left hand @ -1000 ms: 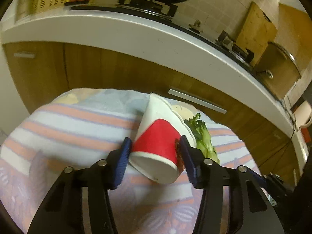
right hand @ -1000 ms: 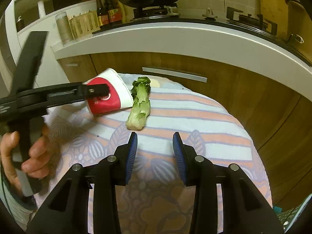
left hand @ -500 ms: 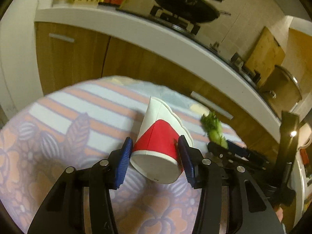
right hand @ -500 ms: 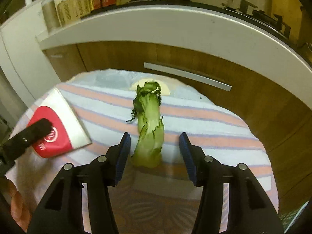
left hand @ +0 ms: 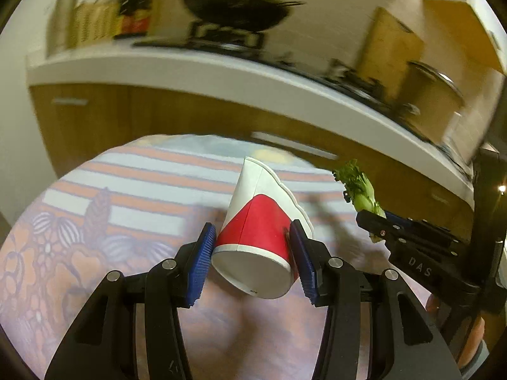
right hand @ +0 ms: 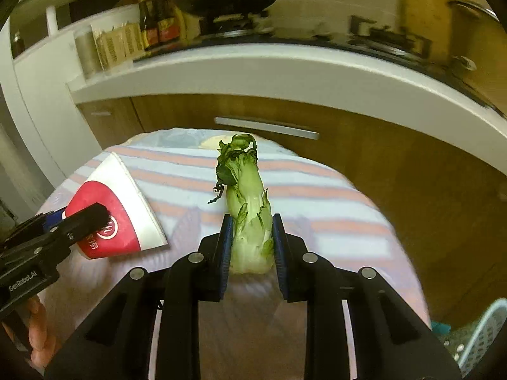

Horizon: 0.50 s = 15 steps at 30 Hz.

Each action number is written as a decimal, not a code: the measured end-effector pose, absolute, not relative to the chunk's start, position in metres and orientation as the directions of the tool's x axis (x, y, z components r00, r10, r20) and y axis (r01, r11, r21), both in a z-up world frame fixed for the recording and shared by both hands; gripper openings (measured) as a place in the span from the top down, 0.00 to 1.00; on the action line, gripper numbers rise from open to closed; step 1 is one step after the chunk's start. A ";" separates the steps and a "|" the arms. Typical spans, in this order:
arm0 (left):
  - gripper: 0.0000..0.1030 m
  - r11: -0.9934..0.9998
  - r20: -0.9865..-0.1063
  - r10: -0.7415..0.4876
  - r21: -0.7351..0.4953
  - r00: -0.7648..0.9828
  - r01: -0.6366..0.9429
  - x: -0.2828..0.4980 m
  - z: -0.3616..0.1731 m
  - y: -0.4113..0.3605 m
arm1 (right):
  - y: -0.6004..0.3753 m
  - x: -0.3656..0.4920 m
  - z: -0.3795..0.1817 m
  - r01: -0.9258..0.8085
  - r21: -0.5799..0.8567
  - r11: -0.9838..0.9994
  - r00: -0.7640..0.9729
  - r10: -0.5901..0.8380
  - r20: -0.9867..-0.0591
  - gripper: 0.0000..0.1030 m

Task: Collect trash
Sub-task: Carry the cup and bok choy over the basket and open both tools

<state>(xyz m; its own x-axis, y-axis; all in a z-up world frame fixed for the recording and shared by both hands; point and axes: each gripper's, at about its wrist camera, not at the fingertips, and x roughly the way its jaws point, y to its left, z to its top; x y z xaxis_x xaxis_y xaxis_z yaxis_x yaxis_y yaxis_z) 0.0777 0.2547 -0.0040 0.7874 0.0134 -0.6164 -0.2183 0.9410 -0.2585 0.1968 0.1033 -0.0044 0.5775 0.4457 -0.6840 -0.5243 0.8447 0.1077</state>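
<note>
Between the right gripper's (right hand: pixel 250 243) jaws, which just closed, sits the veg stalk (right hand: pixel 248 209), pinched near its base; the leafy tip could flop or tear. Left gripper (left hand: pixel 252 258) clamps the squashed cup (left hand: pixel 258 234) by its base, which might slip.

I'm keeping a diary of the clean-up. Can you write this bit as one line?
left gripper: shut on paper cup | right gripper: just closed on vegetable | both over tablecloth

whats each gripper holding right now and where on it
The left gripper clamps the flattened red-and-white paper cup near its base. The right gripper, jaws just closed, grips the green vegetable stalk at its pale root end.
</note>
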 end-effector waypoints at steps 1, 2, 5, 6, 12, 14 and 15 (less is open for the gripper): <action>0.55 0.943 -0.608 0.001 -0.264 0.794 -0.204 0.074 0.000 0.247 | 0.095 0.190 -0.001 -0.513 0.109 0.851 0.591 0.442 -0.675 0.79; 0.55 0.944 -0.597 -0.016 -0.274 0.802 -0.185 0.070 0.006 0.237 | 0.079 0.181 0.005 -0.496 0.109 0.862 0.610 0.435 -0.662 0.79; 0.55 0.944 -0.573 -0.065 -0.301 0.817 -0.136 0.062 0.019 0.213 | 0.046 0.164 0.020 -0.465 0.122 0.877 0.640 0.428 -0.638 0.79; 0.55 0.946 -0.565 -0.077 -0.302 0.821 -0.119 0.061 0.023 0.204 | 0.030 0.157 0.025 -0.451 0.139 0.881 0.647 0.430 -0.629 0.79; 0.55 0.940 -0.514 -0.193 -0.341 0.836 0.007 0.050 0.043 0.138 | -0.052 0.121 0.047 -0.358 0.175 0.917 0.705 0.389 -0.593 0.79; 0.55 0.934 -0.506 -0.232 -0.355 0.831 0.045 0.047 0.044 0.116 | -0.077 0.109 0.049 -0.326 0.172 0.930 0.724 0.362 -0.587 0.79; 0.55 0.932 -0.504 -0.248 -0.357 0.827 0.062 0.047 0.044 0.107 | -0.093 0.104 0.050 -0.303 0.172 0.937 0.734 0.344 -0.585 0.79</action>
<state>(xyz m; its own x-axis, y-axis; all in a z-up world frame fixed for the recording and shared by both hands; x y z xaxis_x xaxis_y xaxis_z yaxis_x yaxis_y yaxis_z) 0.0465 0.1069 0.0444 0.8275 -0.2484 -0.5035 0.0622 0.9319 -0.3575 0.1041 -0.0934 0.0502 0.7339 0.3445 -0.5855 -0.3030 0.9374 0.1718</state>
